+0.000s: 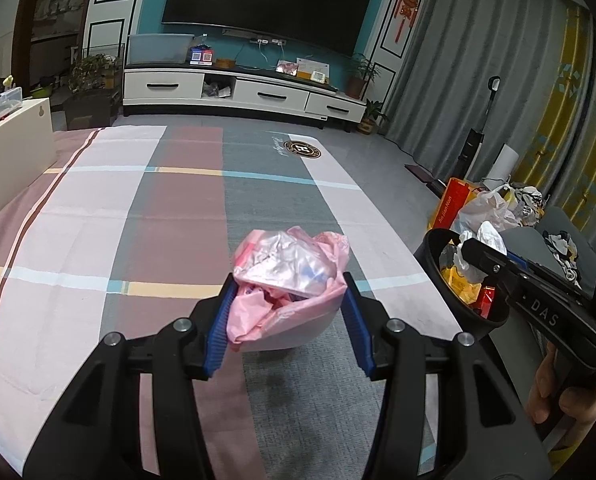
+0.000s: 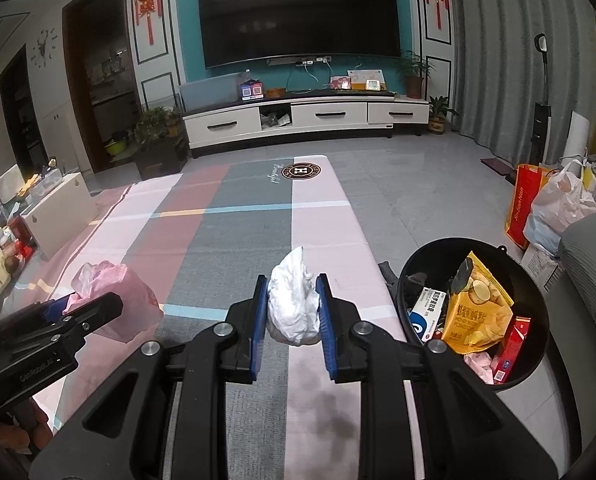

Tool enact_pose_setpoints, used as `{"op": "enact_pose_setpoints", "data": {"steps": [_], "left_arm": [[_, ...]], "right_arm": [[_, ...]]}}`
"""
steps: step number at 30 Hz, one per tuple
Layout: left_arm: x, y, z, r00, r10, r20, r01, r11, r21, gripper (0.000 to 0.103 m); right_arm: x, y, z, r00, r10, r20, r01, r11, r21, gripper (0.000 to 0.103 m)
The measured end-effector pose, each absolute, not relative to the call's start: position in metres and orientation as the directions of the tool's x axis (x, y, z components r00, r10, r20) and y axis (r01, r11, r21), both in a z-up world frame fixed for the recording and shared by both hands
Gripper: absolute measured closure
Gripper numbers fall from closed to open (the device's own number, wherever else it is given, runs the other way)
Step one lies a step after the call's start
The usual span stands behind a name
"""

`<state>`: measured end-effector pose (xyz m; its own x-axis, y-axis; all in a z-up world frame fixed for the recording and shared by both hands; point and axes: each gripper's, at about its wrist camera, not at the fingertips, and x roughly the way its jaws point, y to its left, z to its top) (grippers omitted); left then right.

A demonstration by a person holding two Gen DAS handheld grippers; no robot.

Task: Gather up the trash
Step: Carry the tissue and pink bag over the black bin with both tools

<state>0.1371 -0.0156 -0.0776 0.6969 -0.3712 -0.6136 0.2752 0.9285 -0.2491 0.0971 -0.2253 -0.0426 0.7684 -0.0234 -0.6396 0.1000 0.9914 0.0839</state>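
Note:
My left gripper (image 1: 288, 286) is shut on a crumpled pink plastic bag (image 1: 290, 280) and holds it above the checked tablecloth (image 1: 138, 220); the bag also shows in the right wrist view (image 2: 118, 300). My right gripper (image 2: 292, 294) is shut on a crumpled white tissue wad (image 2: 294, 304) over the table's right part. A black trash bin (image 2: 538, 308) stands to the right of the table, holding a yellow snack bag (image 2: 478, 312), a white-blue box and a red pack. In the left wrist view the right gripper (image 1: 474, 250) is over the bin (image 1: 430, 248).
A white box (image 1: 14, 152) stands on the table's left side. Shopping bags (image 2: 554, 204) and clutter sit on the floor at the right by a grey sofa (image 2: 594, 280). A TV cabinet (image 2: 306, 116) and plants stand at the far wall.

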Motion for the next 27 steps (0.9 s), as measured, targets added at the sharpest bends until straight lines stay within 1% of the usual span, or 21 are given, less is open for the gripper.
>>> {"op": "enact_pose_setpoints", "data": {"steps": [13, 27], "left_arm": [[0.134, -0.026, -0.074, 0.696, -0.382, -0.608, 0.303, 0.924, -0.233, 0.052], [0.129, -0.050, -0.070, 0.696, -0.388, -0.604, 0.350, 0.918, -0.186, 0.052]], "right_arm": [[0.095, -0.232, -0.042, 0.769, -0.038, -0.638, 0.116, 0.990, 0.080, 0.079], [0.085, -0.252, -0.040, 0.772, -0.060, -0.633, 0.139, 0.987, 0.077, 0.079]]}}
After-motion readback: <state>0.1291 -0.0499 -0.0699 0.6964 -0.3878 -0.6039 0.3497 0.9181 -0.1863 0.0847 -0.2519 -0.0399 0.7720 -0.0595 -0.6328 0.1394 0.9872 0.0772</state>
